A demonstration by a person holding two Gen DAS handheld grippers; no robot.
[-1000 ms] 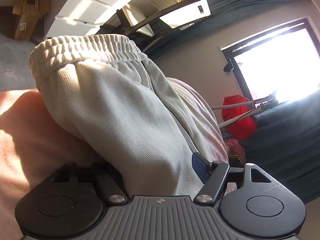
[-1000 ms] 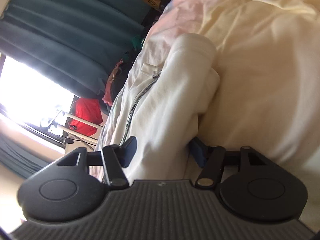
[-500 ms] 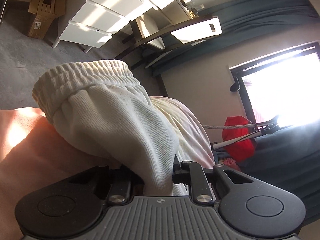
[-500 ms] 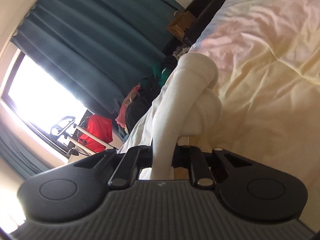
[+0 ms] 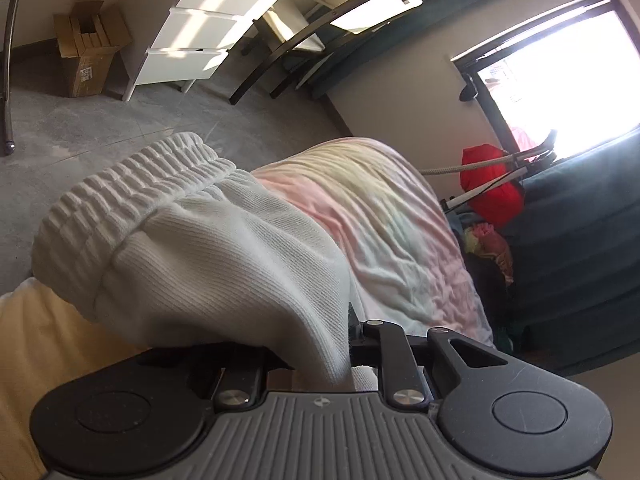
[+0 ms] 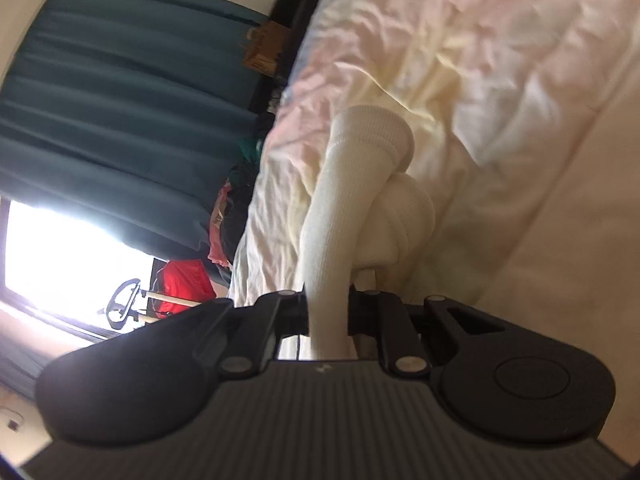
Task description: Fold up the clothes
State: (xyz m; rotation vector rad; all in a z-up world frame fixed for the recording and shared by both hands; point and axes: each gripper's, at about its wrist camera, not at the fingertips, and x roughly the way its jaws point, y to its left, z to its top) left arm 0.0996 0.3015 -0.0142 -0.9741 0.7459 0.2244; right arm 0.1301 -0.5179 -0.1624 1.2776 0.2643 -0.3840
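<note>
- Left wrist view: the left gripper [image 5: 320, 344] is pinching a bunch of the white ribbed garment [image 5: 224, 264], its fingers pressed tight on cloth where a second ago they were standing spread around it.
- The elastic waistband [image 5: 136, 188] is riding at 10 o'clock, lifted clear of the pastel bedspread [image 5: 384, 216], with more grey floor [image 5: 160, 112] and the white drawer unit [image 5: 200, 36] coming into sight than before, suggesting the hand is rising.
- Right wrist view: the right gripper [image 6: 328, 316] is likewise clamping a narrow fold of the same white garment [image 6: 344, 200], fingers closed on it after being open a second ago.
- From that grip the cloth is running up toward 12 o'clock, bunching into a knot just above the fingers, over the bedspread [image 6: 460, 60].
- Both ends now being held, the garment is hanging between the two hands above the bed rather than lying on it.
- Judged from this, the pick-up is done and the folding is only beginning; the next move likely calls for spreading the cloth flat before creasing it.
- Bunched grips may be leaving the fabric twisted.
</note>
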